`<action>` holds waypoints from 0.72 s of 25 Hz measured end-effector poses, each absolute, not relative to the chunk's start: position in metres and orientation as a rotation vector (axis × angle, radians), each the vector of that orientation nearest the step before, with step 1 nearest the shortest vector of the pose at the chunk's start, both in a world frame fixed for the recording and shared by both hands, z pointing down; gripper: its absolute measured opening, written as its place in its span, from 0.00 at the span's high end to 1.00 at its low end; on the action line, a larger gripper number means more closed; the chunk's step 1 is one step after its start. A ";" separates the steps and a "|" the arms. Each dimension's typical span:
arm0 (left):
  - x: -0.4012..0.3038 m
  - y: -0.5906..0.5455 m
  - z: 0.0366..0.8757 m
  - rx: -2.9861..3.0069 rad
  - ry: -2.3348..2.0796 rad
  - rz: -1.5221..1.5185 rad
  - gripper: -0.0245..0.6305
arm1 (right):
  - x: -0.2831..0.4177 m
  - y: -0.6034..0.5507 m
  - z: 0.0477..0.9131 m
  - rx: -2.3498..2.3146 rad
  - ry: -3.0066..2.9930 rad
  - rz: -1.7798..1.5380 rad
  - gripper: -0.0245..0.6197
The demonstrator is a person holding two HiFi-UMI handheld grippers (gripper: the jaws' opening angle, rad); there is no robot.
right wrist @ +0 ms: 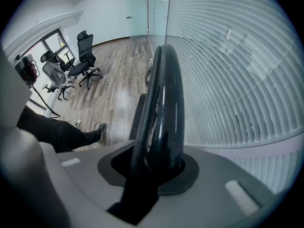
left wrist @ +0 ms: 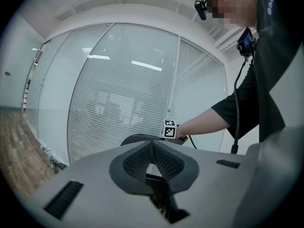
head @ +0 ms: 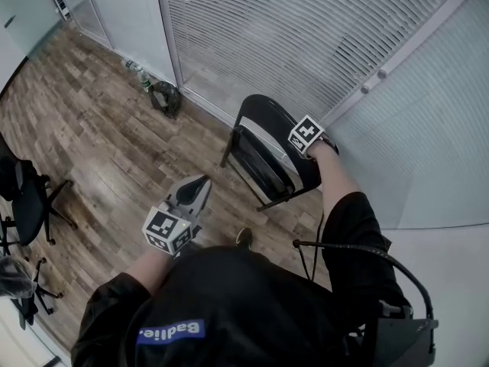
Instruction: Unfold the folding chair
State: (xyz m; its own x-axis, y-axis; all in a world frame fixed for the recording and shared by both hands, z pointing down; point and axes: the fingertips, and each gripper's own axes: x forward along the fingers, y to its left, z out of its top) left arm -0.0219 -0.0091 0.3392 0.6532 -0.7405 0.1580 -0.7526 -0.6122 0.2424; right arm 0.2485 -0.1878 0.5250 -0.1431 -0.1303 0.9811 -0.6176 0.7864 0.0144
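A black folding chair (head: 263, 159) stands folded against the glass wall. My right gripper (head: 304, 145) points down onto the top of its backrest and is shut on that rounded black edge (right wrist: 164, 103), which runs up between the jaws of the right gripper (right wrist: 159, 163). My left gripper (head: 197, 188) hangs over the wooden floor left of the chair, shut and holding nothing. In the left gripper view its closed jaws (left wrist: 152, 151) point toward the chair's top (left wrist: 137, 137) and the right gripper's marker cube (left wrist: 170, 129).
The glass wall with white blinds (head: 321, 37) runs behind the chair. A dark bag and bottles (head: 162, 96) lie at the wall's foot. Black office chairs (head: 27, 197) stand at the left. A cable (head: 359, 252) loops by my right arm.
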 end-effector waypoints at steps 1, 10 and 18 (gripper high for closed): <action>-0.021 -0.010 0.340 2.583 -1.193 0.059 0.96 | 0.248 -0.188 0.525 0.594 -1.688 0.469 0.80; -0.016 -0.016 0.350 2.526 -1.124 0.054 0.95 | 0.245 -0.185 0.522 0.596 -1.686 0.468 0.80; -0.005 -0.023 0.364 2.488 -1.085 0.065 0.95 | 0.245 -0.185 0.523 0.596 -1.684 0.468 0.80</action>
State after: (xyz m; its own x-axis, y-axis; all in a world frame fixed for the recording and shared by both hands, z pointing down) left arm -0.0048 -0.0230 0.3644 0.6940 -0.6896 0.2070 -0.7093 -0.6054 0.3611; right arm 0.2454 -0.1852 0.5229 -0.1402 -0.1309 0.9814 -0.6182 0.7858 0.0165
